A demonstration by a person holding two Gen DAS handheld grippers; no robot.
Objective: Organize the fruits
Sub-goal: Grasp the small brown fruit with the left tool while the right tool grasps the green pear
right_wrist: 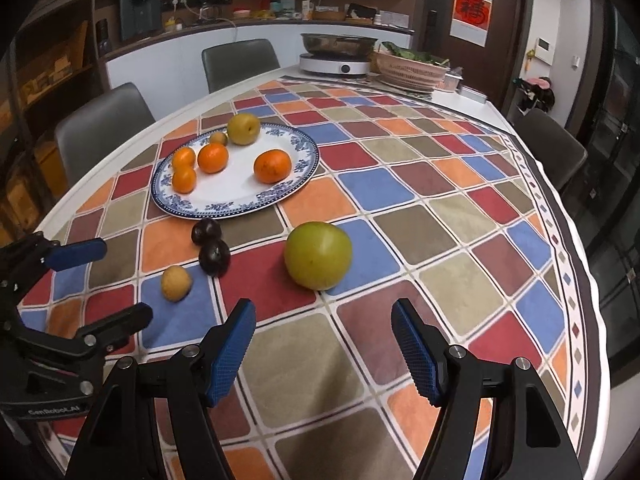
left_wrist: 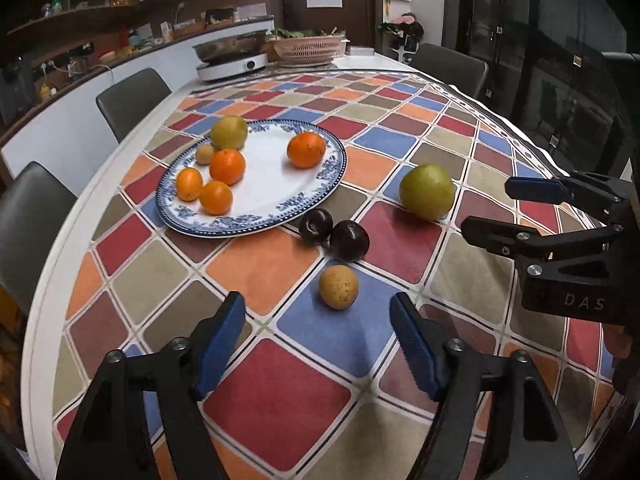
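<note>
A blue-and-white plate (left_wrist: 304, 200) (right_wrist: 240, 196) holds several oranges, a yellow-green pear (left_wrist: 229, 132) (right_wrist: 243, 128) and a small tan fruit. On the checked cloth lie a big green apple (left_wrist: 427, 191) (right_wrist: 318, 255), two dark plums (left_wrist: 349, 240) (right_wrist: 214, 257) and a small yellow-brown fruit (left_wrist: 338, 286) (right_wrist: 176, 282). My left gripper (left_wrist: 318, 336) is open and empty, just short of the yellow-brown fruit. My right gripper (right_wrist: 324, 340) is open and empty, just short of the green apple. Each gripper shows in the other's view, the right (left_wrist: 490, 210) and the left (right_wrist: 120, 280).
A hotplate with a steel pan (left_wrist: 232, 60) (right_wrist: 336, 56) and a pink basket of greens (left_wrist: 310, 48) (right_wrist: 412, 68) stand at the table's far end. Grey chairs (left_wrist: 132, 100) (right_wrist: 100, 128) line the table's sides. A counter runs behind.
</note>
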